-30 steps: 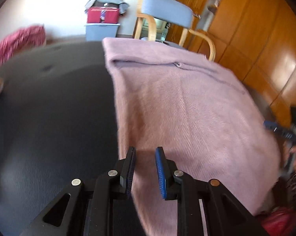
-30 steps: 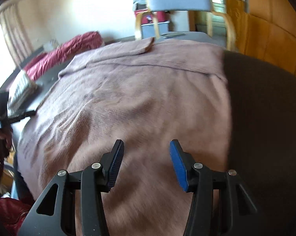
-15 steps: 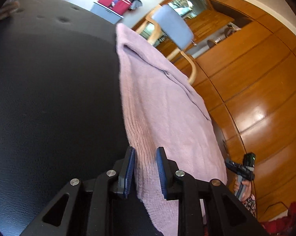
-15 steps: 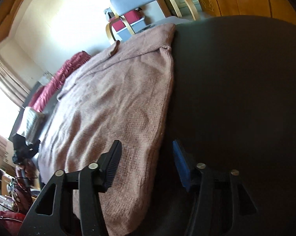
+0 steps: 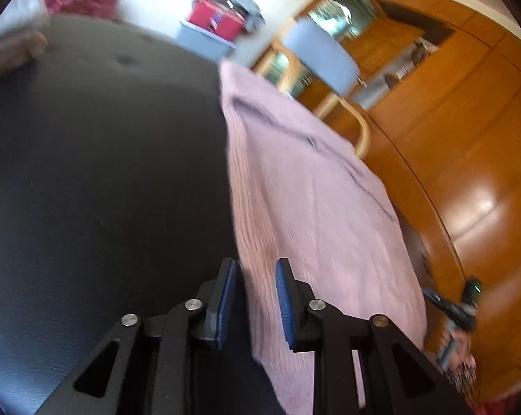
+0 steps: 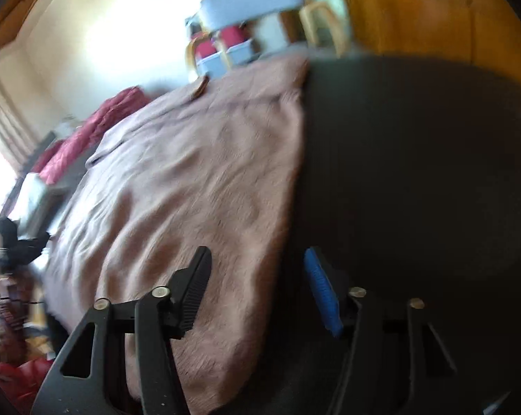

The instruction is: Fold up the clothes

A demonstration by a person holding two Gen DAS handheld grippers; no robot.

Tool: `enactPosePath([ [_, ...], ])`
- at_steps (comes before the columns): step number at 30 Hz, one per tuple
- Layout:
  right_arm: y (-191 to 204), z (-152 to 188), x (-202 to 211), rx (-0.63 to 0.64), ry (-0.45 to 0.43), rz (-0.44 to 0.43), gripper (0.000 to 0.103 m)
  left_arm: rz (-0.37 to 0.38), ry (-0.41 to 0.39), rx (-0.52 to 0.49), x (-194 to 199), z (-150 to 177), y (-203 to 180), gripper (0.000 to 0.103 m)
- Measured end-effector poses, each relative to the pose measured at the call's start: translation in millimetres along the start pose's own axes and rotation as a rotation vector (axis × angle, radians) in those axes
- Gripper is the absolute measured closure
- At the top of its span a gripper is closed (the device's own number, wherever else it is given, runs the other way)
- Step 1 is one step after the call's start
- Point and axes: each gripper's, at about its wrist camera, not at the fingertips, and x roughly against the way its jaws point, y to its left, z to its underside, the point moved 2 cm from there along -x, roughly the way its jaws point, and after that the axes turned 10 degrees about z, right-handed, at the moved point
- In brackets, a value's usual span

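A pink knitted sweater (image 5: 312,207) lies spread flat on a black padded surface (image 5: 104,173). My left gripper (image 5: 256,264) hovers low over the sweater's left edge, which shows in the narrow gap between the blue pads; they do not press on it. My right gripper (image 6: 257,254) straddles the right edge of the sweater (image 6: 198,180), with its jaws closing and the pads still clear of the cloth. In each wrist view the other gripper shows at the far side, the right one (image 5: 457,307) and the left one (image 6: 15,242).
A grey-blue chair (image 5: 322,55) with wooden arms stands behind the surface. A red box on a grey bin (image 5: 215,20) sits by the wall. Wooden cupboards (image 5: 467,138) line the right side. A red-pink cloth (image 6: 94,128) lies at the far left.
My right gripper has shifted from over the sweater's middle to its right edge, and its jaws have narrowed. The left gripper has slid along the left edge and rolled.
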Motion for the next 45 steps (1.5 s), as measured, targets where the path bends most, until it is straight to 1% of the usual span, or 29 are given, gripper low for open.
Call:
enactPosePath([
  [1,4,-4,2,0.003,-0.019,-0.016,0.077,0.008,-0.022,-0.021,0,-3,-9,0.081],
  [2,10,-8,3,0.01,-0.034,-0.032,0.079,0.017,-0.036,-0.054,-3,-5,-22,0.081],
  [4,31,-15,-2,0.058,-0.042,-0.052,0.079,0.04,-0.051,-0.121,-12,-9,-48,0.081],
  [5,43,-18,-6,0.086,-0.043,-0.063,0.079,0.06,-0.036,-0.157,-23,-8,-63,0.081],
  [7,69,-18,-21,0.165,-0.019,-0.07,0.079,0.084,0.021,-0.22,-51,-3,-85,0.081],
  [8,81,-16,-29,0.206,-0.008,-0.064,0.079,0.078,0.054,-0.251,-67,2,-94,0.081],
  [9,91,-13,-34,0.247,0.0,-0.056,0.079,0.047,0.089,-0.287,-85,9,-99,0.081],
  [10,92,-8,-33,0.288,-0.001,-0.037,0.079,0.013,0.122,-0.318,-100,16,-100,0.08],
  [11,94,-2,-32,0.33,-0.003,-0.018,0.079,-0.013,0.138,-0.34,-107,21,-99,0.081],
  [12,95,4,-31,0.371,-0.004,0.001,0.079,-0.032,0.137,-0.361,-112,27,-96,0.081],
  [13,96,9,-30,0.412,-0.005,0.02,0.079,-0.039,0.13,-0.37,-112,30,-94,0.081],
  [15,97,20,-27,0.487,-0.005,0.054,0.079,-0.018,0.126,-0.335,-104,27,-86,0.081],
  [18,75,28,-15,0.483,0.032,0.049,0.079,0.032,0.103,-0.277,-92,24,-69,0.083],
  [20,59,33,-7,0.465,0.056,0.044,0.079,0.048,0.092,-0.261,-88,22,-62,0.083],
  [22,54,34,-3,0.453,0.062,0.037,0.08,0.047,0.086,-0.266,-88,20,-63,0.083],
  [25,51,27,-1,0.404,0.085,-0.021,0.08,0.028,0.085,-0.287,-86,19,-63,0.083],
  [26,51,18,0,0.374,0.072,-0.047,0.08,0.026,0.085,-0.289,-86,19,-64,0.083],
  [27,50,8,1,0.347,0.039,-0.048,0.08,0.026,0.086,-0.289,-87,19,-64,0.083],
  [28,49,-3,0,0.325,0.006,-0.042,0.08,0.028,0.087,-0.286,-87,19,-63,0.083],
  [30,51,-28,-10,0.316,-0.047,0.027,0.08,0.034,0.085,-0.28,-88,20,-62,0.083],
  [34,56,-61,-56,0.321,-0.017,0.088,0.08,0.038,0.08,-0.28,-88,25,-60,0.083],
  [35,56,-65,-69,0.321,0.008,0.09,0.08,0.039,0.08,-0.28,-87,26,-60,0.083],
  [37,55,-64,-86,0.335,0.042,0.111,0.08,0.041,0.08,-0.277,-88,25,-59,0.083],
  [39,48,-57,-82,0.353,0.011,0.106,0.08,0.044,0.078,-0.277,-88,25,-59,0.083],
  [41,38,-47,-74,0.366,-0.009,0.151,0.08,0.049,0.076,-0.275,-88,25,-59,0.083],
  [45,19,-37,-62,0.33,-0.021,0.181,0.08,0.056,0.071,-0.272,-88,25,-58,0.083],
])
